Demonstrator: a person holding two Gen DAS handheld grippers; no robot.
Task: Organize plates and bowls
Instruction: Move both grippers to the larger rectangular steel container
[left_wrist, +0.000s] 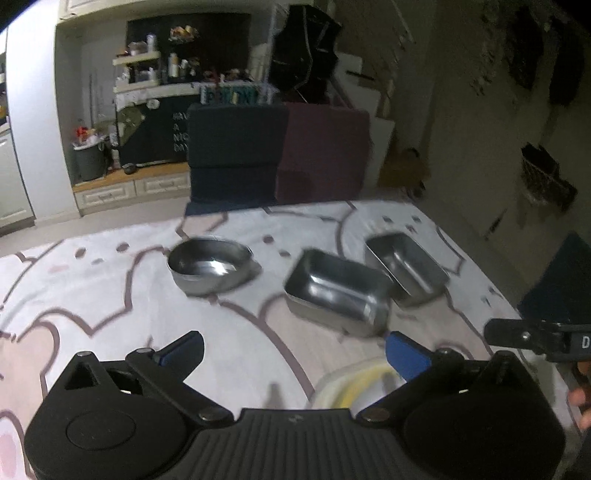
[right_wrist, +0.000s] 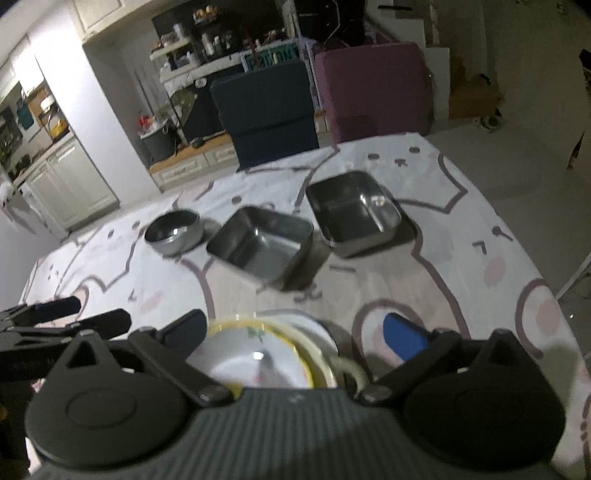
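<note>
- Well apart, the blue fingers of the left gripper (left_wrist: 295, 350), gaping over the patterned tablecloth (left_wrist: 110, 295) with nothing between them.
- Likewise spread wide, the right gripper (right_wrist: 295, 334), poised just above a stack of plates (right_wrist: 258, 354) (white top plate, yellow rim, small green motif) without touching it.
- Farther back, in a row across the cloth: round steel bowl (right_wrist: 173, 232), then near rectangular tin (right_wrist: 260, 245), then far rectangular tin (right_wrist: 352, 212), all mouth-up.
- From the left wrist, both tins skewed, long axes running from near-right to far-left; near tin (left_wrist: 338, 291) just beside far tin (left_wrist: 406, 267), bowl (left_wrist: 210, 264) apart to the left.
- Only a blurred yellow edge of the stack (left_wrist: 351, 387) from the left wrist; full top plate from the right wrist only.
</note>
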